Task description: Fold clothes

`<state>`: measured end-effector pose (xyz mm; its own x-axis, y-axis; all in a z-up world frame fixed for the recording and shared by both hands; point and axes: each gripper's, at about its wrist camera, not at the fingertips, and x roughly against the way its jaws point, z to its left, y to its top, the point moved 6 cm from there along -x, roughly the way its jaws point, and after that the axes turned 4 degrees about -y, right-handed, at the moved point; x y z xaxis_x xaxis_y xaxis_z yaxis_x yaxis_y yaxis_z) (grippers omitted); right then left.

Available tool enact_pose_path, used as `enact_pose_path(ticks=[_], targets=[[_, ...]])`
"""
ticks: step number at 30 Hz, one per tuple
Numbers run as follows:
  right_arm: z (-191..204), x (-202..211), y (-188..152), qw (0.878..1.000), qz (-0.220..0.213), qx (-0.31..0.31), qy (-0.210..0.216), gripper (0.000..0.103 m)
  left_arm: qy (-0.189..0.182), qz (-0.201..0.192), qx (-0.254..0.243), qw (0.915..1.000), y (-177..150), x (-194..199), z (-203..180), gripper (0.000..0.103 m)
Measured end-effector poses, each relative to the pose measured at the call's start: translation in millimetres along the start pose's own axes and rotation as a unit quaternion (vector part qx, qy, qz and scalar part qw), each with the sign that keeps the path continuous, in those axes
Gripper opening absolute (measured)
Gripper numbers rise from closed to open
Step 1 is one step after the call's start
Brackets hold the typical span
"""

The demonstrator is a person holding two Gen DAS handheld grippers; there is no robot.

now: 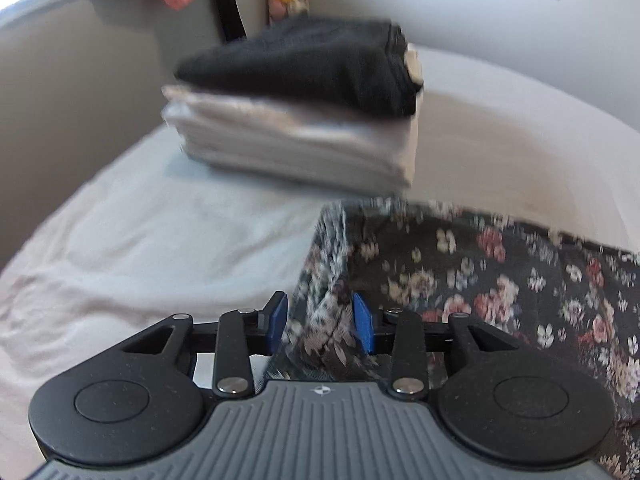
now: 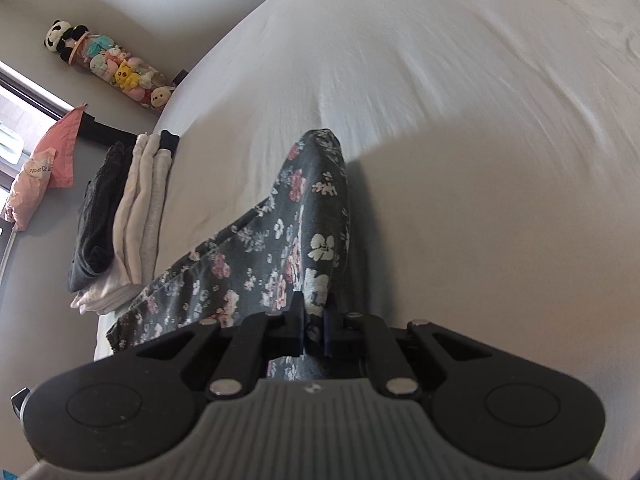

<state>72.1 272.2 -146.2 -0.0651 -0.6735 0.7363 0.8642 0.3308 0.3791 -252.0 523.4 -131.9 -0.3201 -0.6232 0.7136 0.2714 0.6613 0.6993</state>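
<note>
A dark floral garment (image 1: 472, 280) hangs lifted above the white bed sheet (image 1: 140, 232). My left gripper (image 1: 322, 322) is shut on one bunched corner of it, cloth filling the space between the blue pads (image 1: 362, 320). In the right wrist view the same floral garment (image 2: 296, 224) stretches away from my right gripper (image 2: 314, 330), which is shut on another edge of it. A stack of folded clothes (image 1: 296, 136), black on top of white and grey pieces, lies on the bed behind the left gripper and shows again as the stack (image 2: 128, 216) at the left.
The bed sheet (image 2: 460, 120) spreads wide to the right. A grey wall (image 1: 80, 92) borders the bed near the stack. A tube of plush toys (image 2: 116, 68) and a pink bag (image 2: 36, 184) hang by the window.
</note>
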Motion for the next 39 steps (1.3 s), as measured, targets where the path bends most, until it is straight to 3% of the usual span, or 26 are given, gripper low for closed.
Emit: enact_pose_path(ticks=[4,7,10,14,17,30,35,39], targets=[[14.4,8.0,4.5,1.0,-0.001,0.007,0.01,0.009,-0.01,-0.036,-0.003,0.9993,11.4,18.8,-1.9,0.045],[25.0,12.7,6.1,1.0,-0.004,0.012,0.02,0.009,-0.071,-0.038,0.007,0.9967,13.7,28.0,-12.5,0.039],[35.5,17.3,7.7,0.999,-0.007,0.016,0.028,0.009,-0.165,-0.022,0.006,0.9861,8.9,30.6,-37.6,0.033],[44.2,22.1,9.1,0.999,-0.01,0.019,0.034,0.009,-0.232,0.014,-0.034,0.9721,-3.1,26.2,-74.2,0.024],[47.8,25.2,8.7,0.999,-0.012,0.02,0.038,0.009,-0.251,0.054,-0.048,0.9654,-17.4,17.7,-88.2,0.017],[83.8,39.5,13.6,0.996,-0.02,0.046,0.069,0.009,-0.327,0.09,-0.069,0.9382,-44.6,7.6,-122.3,0.013],[106.4,46.3,14.0,0.994,-0.019,0.062,0.091,0.009,-0.309,0.115,-0.108,0.9377,-66.7,-7.4,-141.1,0.009],[127.9,48.2,8.7,0.991,-0.012,0.082,0.107,0.009,-0.317,0.131,-0.077,0.936,-74.4,-19.7,-136.4,0.007]])
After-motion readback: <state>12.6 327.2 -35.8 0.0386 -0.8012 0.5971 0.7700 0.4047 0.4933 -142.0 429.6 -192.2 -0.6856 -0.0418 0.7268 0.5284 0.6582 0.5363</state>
